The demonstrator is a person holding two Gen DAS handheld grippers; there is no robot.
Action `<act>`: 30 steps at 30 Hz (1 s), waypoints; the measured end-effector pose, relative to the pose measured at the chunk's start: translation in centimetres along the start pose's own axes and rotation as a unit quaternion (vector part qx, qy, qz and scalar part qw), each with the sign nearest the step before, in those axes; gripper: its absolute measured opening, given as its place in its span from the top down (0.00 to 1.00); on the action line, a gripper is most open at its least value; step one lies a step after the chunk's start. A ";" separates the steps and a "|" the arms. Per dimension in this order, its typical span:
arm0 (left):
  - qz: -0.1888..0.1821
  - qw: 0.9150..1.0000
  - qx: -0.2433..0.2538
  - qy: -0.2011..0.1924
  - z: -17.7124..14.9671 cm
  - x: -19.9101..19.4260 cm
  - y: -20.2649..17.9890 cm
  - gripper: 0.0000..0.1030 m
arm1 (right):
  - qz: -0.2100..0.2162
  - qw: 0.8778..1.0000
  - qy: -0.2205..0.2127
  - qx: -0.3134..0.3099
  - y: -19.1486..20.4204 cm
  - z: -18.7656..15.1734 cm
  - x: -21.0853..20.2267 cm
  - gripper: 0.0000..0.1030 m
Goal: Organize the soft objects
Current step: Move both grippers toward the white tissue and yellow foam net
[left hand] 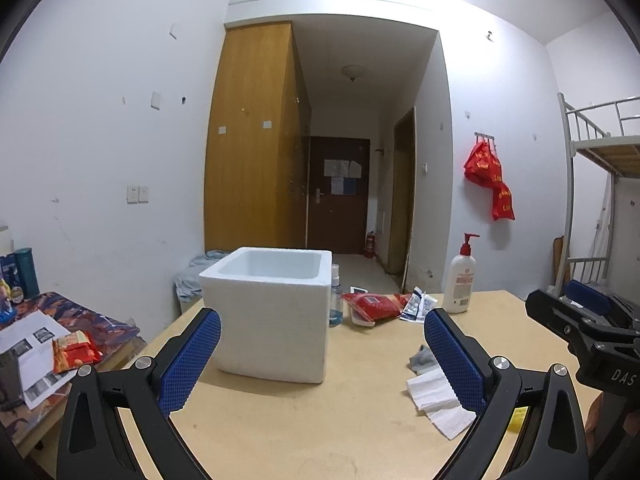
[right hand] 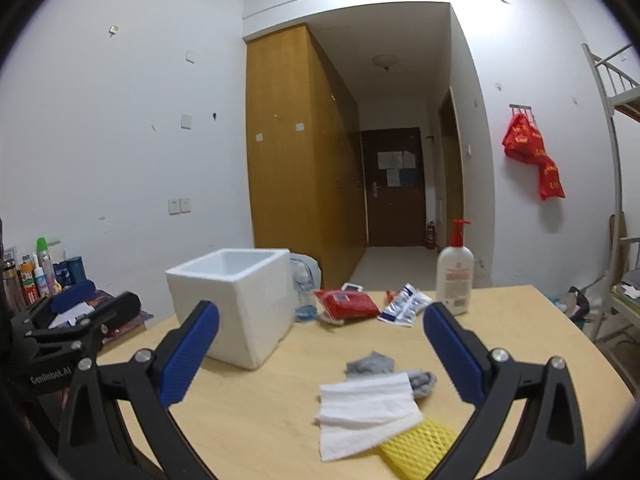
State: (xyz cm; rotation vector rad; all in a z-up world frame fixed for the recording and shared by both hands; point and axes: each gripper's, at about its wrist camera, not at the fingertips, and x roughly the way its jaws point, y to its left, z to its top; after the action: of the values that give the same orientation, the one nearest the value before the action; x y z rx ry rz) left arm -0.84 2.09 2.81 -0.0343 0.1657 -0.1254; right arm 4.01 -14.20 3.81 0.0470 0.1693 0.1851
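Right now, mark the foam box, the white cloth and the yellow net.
foam box [right hand: 236, 316], right wrist view, on its front wall.
white cloth [right hand: 366, 412], right wrist view, on its folded middle.
yellow net [right hand: 420, 444], right wrist view, on the mesh showing below the cloth.

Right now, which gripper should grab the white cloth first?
Probably the right gripper. It is open, with the white cloth lying between its fingers. The left gripper faces the foam box, with the cloth beside its right finger.

Open left tongs [left hand: 322, 354] frame a white foam box [left hand: 269, 312] on the table [left hand: 320, 420].
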 end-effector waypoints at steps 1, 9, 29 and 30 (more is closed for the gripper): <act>0.000 1.000 -0.002 0.000 -0.2 -0.1 0.0 0.01 | -0.003 1.000 0.004 -0.001 -0.2 -0.3 -0.1 0.00; 0.001 1.000 -0.002 0.002 -1.7 -0.2 -0.2 0.01 | 0.002 1.000 0.012 0.000 -0.6 -1.8 -0.8 0.00; -0.073 0.997 0.014 0.022 -2.4 1.4 -3.7 0.01 | -0.038 0.998 0.044 0.038 -3.7 -2.8 -1.6 0.00; -0.080 0.996 0.016 0.022 -2.4 1.5 -4.0 0.01 | -0.044 0.997 0.044 0.037 -3.9 -2.8 -1.8 0.00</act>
State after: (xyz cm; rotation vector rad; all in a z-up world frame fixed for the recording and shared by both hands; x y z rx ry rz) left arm -0.31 -2.16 0.36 -0.0121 0.2044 -0.2881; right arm 2.47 -18.27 1.08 0.1048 0.2652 0.0938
